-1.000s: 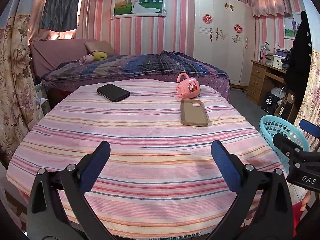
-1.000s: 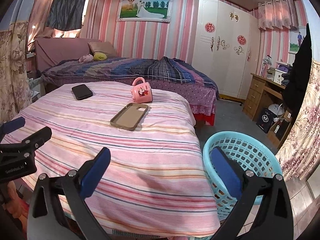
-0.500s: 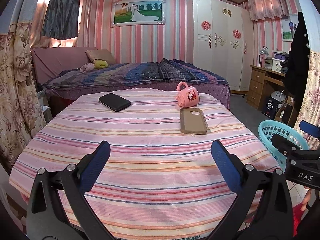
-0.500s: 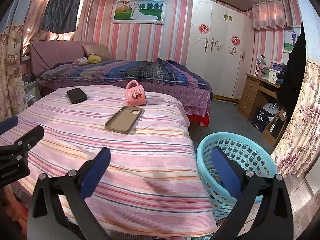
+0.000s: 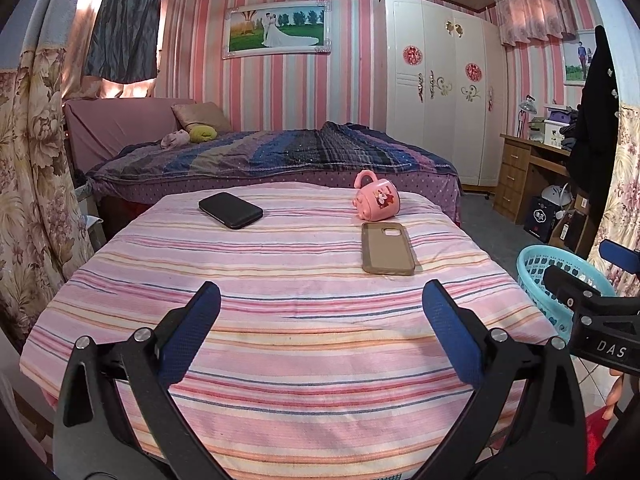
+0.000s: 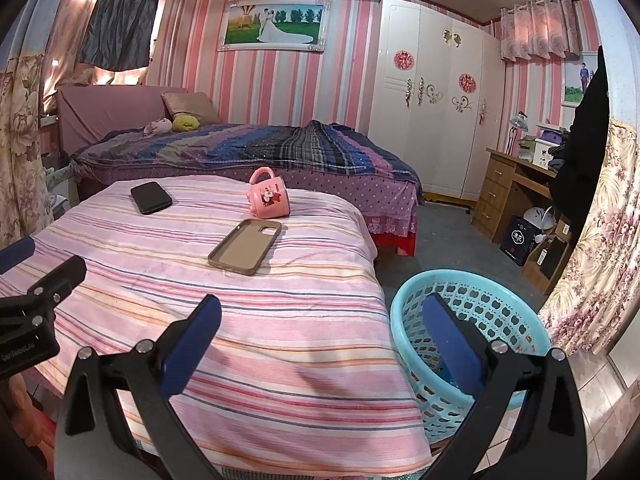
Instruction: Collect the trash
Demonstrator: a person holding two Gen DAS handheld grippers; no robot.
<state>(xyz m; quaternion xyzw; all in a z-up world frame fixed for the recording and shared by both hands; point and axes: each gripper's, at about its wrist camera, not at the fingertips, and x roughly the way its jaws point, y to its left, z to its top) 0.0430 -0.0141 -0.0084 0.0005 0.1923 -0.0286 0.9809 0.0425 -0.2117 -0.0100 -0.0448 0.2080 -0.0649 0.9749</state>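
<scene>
The blue basket [image 6: 472, 344] for trash sits on the floor, just beside the right edge of the bench [image 6: 280, 320]. In the right wrist view it is right in front of the right tongs [image 6: 320, 336], w/ the right blue pad [image 6: 452, 344] over its rim. In the left wrist view the basket [image 5: 552, 280] is far off to the right of the left tongs [image 5: 320, 328], partly behind the other tool.

Both tongs are spread wide w/ nothing between the pads. Left tongs hang over the near part of the striped cloth on the bench [image 5: 300, 320].

On the bench, past the tongs, lies a tan phone case [image 5: 386, 248], open side up. Just behind it a pink mug [image 5: 376, 200] lies tipped on its side. A black phone [image 5: 231, 210] lies well apart, at the far left. In the right view: case [image 6: 245, 246], mug [image 6: 269, 199], phone [image 6: 151, 197].

Behind the bench is a bed [image 6: 240, 152] w/ a dark striped blanket, then a white wardrobe [image 6: 432, 96] and a wood desk [image 6: 512, 184] on the right.
</scene>
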